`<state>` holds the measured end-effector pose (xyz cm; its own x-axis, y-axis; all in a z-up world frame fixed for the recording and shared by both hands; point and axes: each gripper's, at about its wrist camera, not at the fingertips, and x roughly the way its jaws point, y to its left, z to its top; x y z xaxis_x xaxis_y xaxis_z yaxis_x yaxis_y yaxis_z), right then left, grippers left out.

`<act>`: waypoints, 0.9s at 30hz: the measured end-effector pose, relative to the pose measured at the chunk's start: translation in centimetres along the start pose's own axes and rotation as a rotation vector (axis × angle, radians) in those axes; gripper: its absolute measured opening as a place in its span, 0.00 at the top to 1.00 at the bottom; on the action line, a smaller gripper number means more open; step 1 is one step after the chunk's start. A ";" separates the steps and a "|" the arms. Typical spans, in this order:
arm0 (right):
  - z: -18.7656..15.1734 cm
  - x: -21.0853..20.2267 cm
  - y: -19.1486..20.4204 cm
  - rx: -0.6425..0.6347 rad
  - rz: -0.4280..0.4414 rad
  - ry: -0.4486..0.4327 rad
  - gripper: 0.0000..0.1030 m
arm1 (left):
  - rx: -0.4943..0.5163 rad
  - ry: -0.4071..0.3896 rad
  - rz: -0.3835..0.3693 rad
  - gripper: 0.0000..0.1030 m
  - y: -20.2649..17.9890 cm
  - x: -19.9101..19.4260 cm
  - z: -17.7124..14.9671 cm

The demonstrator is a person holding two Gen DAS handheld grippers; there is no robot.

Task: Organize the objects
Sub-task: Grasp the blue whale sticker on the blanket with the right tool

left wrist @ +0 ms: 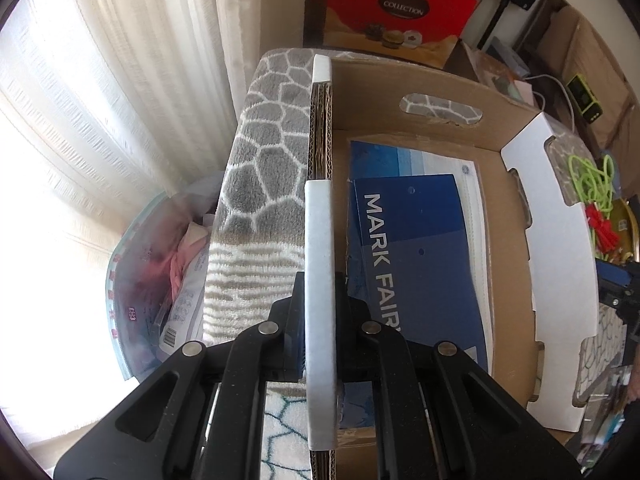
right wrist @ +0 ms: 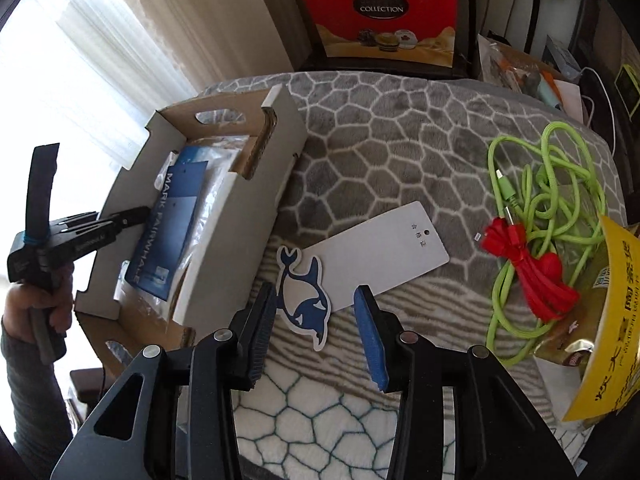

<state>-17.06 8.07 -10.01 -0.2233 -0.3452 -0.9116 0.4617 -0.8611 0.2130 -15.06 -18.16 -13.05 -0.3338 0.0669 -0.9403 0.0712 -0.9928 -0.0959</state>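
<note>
A cardboard box with white outer walls sits on a grey patterned blanket; it also shows in the right wrist view. Inside lies a blue "MARK FAIRWHALE" card on a plastic packet. My left gripper is shut on the box's left wall; it shows in the right wrist view. My right gripper is open above a blue whale-shaped tag and a white hang tag lying on the blanket.
A green cable and a red cable lie tangled to the right by a yellow packet. A red "COLLECTION" box stands behind. A plastic bag sits left of the blanket, near curtains.
</note>
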 end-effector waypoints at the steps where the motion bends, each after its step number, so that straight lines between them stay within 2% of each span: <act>1: -0.1 0.3 0.1 -0.004 -0.019 0.001 0.56 | -0.003 0.001 -0.003 0.91 0.1 0.0 0.0; 2: -0.1 0.6 0.0 0.000 -0.017 0.006 0.52 | -0.005 0.001 -0.004 0.91 0.2 0.0 0.0; 4: -0.3 1.1 0.1 0.000 0.005 0.017 0.50 | -0.012 0.001 -0.011 0.91 0.4 0.0 -0.1; 7: -0.6 1.7 1.3 -0.056 -0.019 0.013 0.50 | -0.016 0.000 -0.014 0.91 0.4 0.1 0.0; 13: -1.2 3.3 3.1 -0.147 -0.075 0.017 0.39 | -0.017 -0.002 -0.014 0.91 0.6 0.1 -0.1; 16: -1.5 3.5 3.3 -0.177 -0.080 0.006 0.38 | -0.018 -0.001 -0.019 0.91 0.8 0.1 -0.1; 18: -1.5 3.6 3.1 -0.183 -0.071 0.006 0.40 | -0.017 -0.001 -0.017 0.91 0.8 0.1 0.0; 19: -1.6 3.7 3.1 -0.195 -0.083 0.010 0.44 | -0.016 -0.001 -0.015 0.91 0.9 0.1 0.0; 22: -1.9 3.6 3.1 -0.234 -0.139 0.004 0.67 | -0.019 0.000 -0.017 0.91 0.8 0.1 0.0; 27: -1.6 2.8 1.5 -0.165 -0.062 -0.006 0.68 | -0.018 -0.001 -0.013 0.91 0.8 0.1 0.0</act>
<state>-15.62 6.40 -12.79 -0.2603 -0.2957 -0.9191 0.5814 -0.8080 0.0953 -15.09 -19.00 -13.23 -0.3358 0.0794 -0.9386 0.0836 -0.9900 -0.1136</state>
